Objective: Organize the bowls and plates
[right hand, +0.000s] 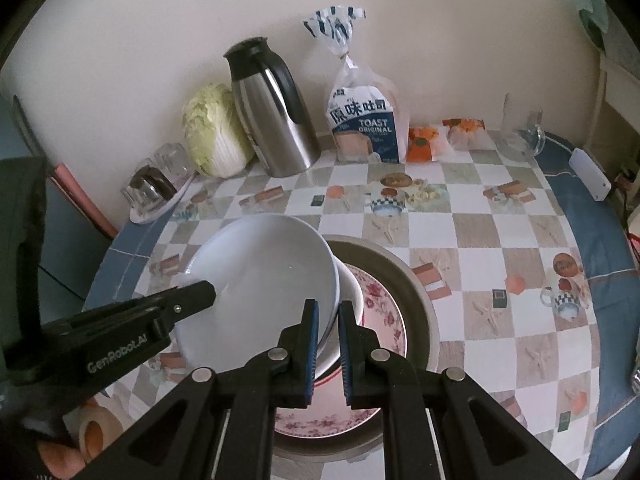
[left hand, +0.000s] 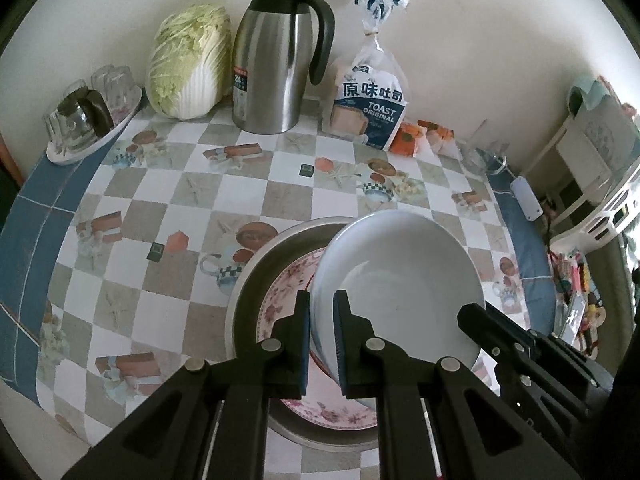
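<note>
A: We have the white plate tilted up over the stack, both claws pinching its rim. The left gripper is clenched on the near edge, pads either side of the rim. The right gripper is clamped on the opposite edge.

B: And under it, the floral plate sits inside the metal basin on the checked tablecloth. In the right wrist view there looks to be a white bowl tucked beneath the plate too.

A: The risk we see: glazed rim, 2 narrow grips, plate on a slant. If one hand pulls faster than the other, it could twist out and crack onto the floral plate.

B: Or the low edge could catch the bowl and drag it along.

A: What can't we make out? How deep either set of pads bites; the rim hides that.

B: Agreed. And whether the plate touches the bowl or clears it, we cannot tell. The basin's near side is cut off behind the gripper bodies.
</note>
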`<state>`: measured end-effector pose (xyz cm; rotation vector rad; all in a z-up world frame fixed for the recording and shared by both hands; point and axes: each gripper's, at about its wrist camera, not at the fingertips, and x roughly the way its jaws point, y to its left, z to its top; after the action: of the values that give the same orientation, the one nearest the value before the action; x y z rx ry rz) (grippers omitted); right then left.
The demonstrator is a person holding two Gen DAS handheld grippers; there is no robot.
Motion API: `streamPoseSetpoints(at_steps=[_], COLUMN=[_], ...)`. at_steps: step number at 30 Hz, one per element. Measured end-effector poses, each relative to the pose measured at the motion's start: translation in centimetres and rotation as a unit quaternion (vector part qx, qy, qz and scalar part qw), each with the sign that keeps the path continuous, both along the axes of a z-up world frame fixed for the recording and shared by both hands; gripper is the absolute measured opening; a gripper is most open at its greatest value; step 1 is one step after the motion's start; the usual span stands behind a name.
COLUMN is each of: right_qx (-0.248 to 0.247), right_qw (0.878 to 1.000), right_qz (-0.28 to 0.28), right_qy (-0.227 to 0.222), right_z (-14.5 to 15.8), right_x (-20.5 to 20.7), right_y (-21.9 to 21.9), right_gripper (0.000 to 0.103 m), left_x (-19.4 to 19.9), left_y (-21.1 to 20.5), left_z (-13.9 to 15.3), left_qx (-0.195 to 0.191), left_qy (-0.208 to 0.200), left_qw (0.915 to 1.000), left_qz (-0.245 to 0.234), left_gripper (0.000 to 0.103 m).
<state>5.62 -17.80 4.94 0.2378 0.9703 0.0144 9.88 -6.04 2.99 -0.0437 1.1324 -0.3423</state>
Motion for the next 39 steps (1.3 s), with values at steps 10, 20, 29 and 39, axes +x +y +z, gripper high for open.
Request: streamPoseSetpoints(at_steps=[10, 20, 29, 39], right_qx=[-0.012, -0.015, -0.018, -0.022], right_qw=[1.000, 1.000, 0.999, 0.998], right_qz=[-0.004, -0.006, -0.014, -0.029], right_qy=[0.007, -0.003, -0.030, -0.055], right_z=[-0.8, -0.8, 0.0, 0.1], right_x=[0.4, 0.6, 0.1, -3.2], right_y=[-0.1, -0.2, -0.7, -0.7], right_gripper=[0.011, 0.011, 0.011, 0.063], left_x=[0.0, -0.1, -1.2, -3.2], left_y=[-0.3, -0.1, 2.1, 5.8], left_z=[-0.9, -0.8, 0.7, 0.1], left_qx=[0.004, -0.013, -0.052, -0.003], left_qy=[-0.005, -0.022, -0.068, -0.093], left_qw=[1.0000, 0.9997, 0.9962, 0.9944], left_qz=[-0.001, -0.003, 0.019, 0.050], left_gripper=[0.011, 0.013, 0.062, 0.093])
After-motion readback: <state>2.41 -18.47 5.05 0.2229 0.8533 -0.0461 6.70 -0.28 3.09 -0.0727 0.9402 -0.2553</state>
